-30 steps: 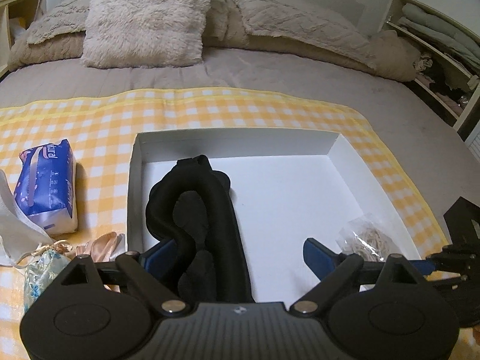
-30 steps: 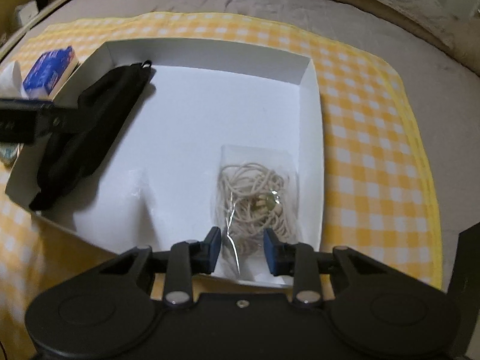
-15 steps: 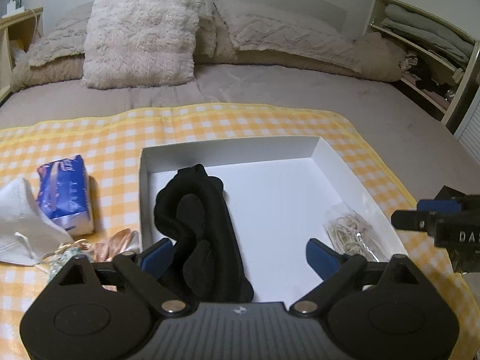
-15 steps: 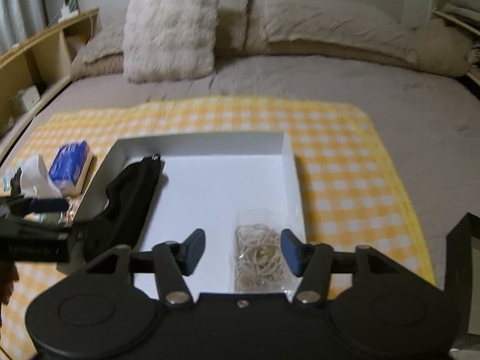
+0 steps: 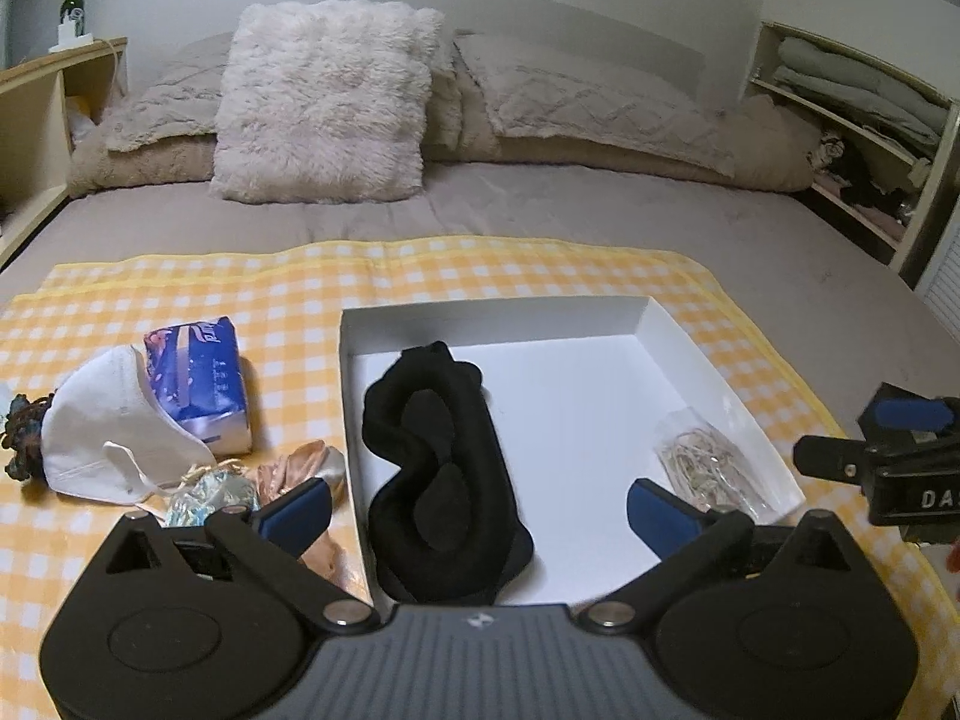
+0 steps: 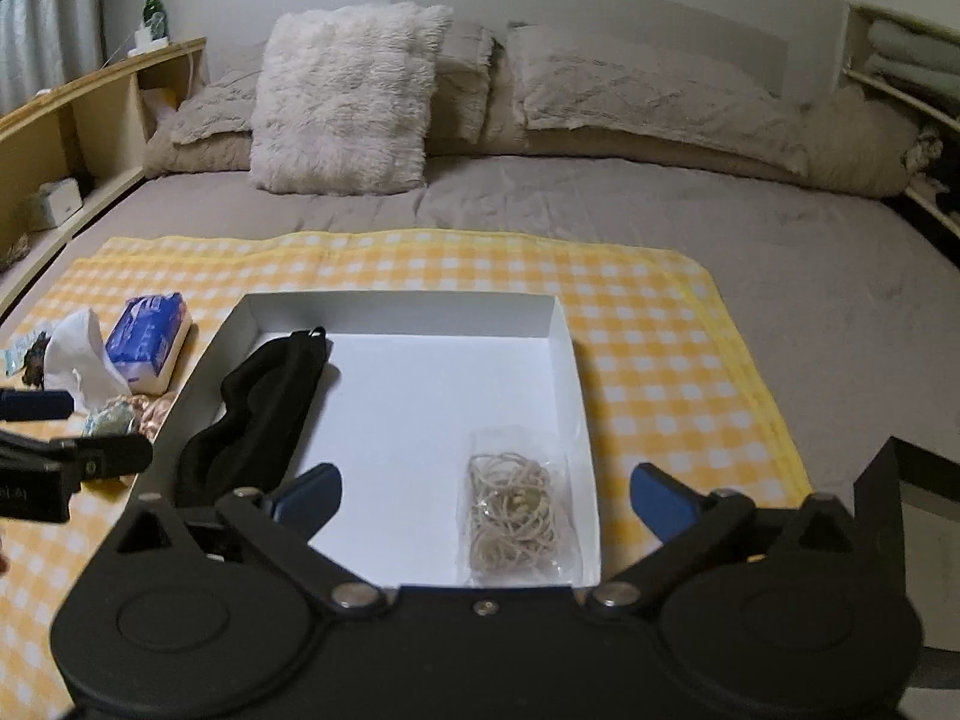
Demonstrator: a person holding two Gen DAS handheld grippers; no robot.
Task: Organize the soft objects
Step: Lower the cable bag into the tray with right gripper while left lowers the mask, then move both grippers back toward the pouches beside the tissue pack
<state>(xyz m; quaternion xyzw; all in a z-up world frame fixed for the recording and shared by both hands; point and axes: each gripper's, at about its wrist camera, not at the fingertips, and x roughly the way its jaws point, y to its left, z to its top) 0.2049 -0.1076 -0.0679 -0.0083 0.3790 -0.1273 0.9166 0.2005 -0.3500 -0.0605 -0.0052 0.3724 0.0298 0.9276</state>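
Note:
A white shallow box lies on a yellow checked cloth on the bed. Inside it, a black sleep mask lies along the left wall and a clear bag of rubber bands lies at the right front. Left of the box lie a blue tissue pack, a white face mask, a floral pouch and a pink satin piece. My left gripper is open and empty above the box's front. My right gripper is open and empty above the bag.
The yellow checked cloth covers the near part of a grey bed. A fluffy pillow and more pillows lie at the head. Wooden shelves stand at the left, a shelf with folded linen at the right.
Both grippers have pulled back and risen from the box. The right gripper has opened from nearly shut around the rubber band bag, which now lies in the box.

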